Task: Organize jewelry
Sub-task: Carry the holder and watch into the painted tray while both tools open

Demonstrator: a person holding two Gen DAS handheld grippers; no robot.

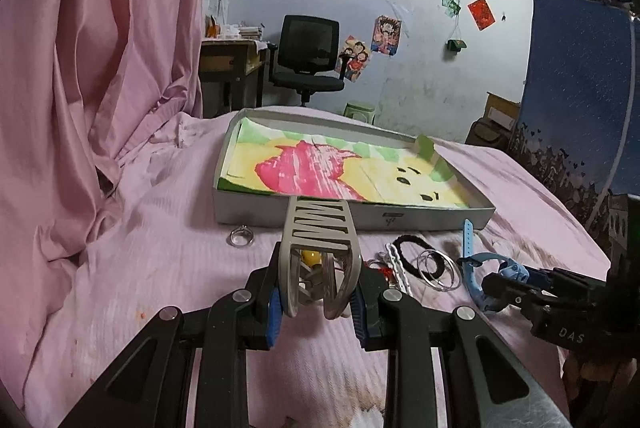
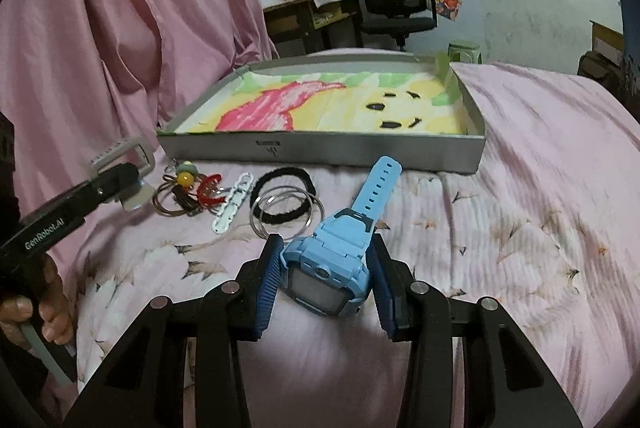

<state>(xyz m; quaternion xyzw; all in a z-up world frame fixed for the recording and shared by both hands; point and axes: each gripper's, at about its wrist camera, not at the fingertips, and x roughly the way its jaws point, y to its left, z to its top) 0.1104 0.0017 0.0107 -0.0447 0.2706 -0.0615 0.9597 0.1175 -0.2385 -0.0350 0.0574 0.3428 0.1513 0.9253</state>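
Nearest the right wrist camera, a light blue watch (image 2: pixel 330 264) sits between the blue pads of the right gripper (image 2: pixel 326 282), its square face toward the lens and its strap running away toward the tray. The pads press on both sides of the watch body, so the right gripper is clamped on it. No earlier view is at hand, so nothing can be said about how it got there.

In the left wrist view, the left gripper (image 1: pixel 316 292) is closed narrowly on a translucent grey hair claw (image 1: pixel 318 248), whose toothed upper end points at the tray's near wall (a yellow bead shows through the claw's ribs).

The rest of the jewelry lies on the pink bedsheet (image 2: pixel 520 188), just in front of the tray: a cluster of thin hoops with a yellow bead and a red clip (image 2: pixel 188 194), a white chain-link clip (image 2: pixel 234 204), a black hair tie (image 2: pixel 282 198) and silver bangles (image 2: pixel 286 210) overlapping it. A single ring (image 1: pixel 241 236) rests apart, to the left of the claw in the left wrist view.

The grey shallow tray (image 2: pixel 320 148) stands on the bed beyond these pieces, lined with a crayon drawing (image 2: pixel 320 104) in pink, yellow and green. No jewelry can be made out inside it. A pink curtain (image 1: pixel 100 48) hangs to the left.
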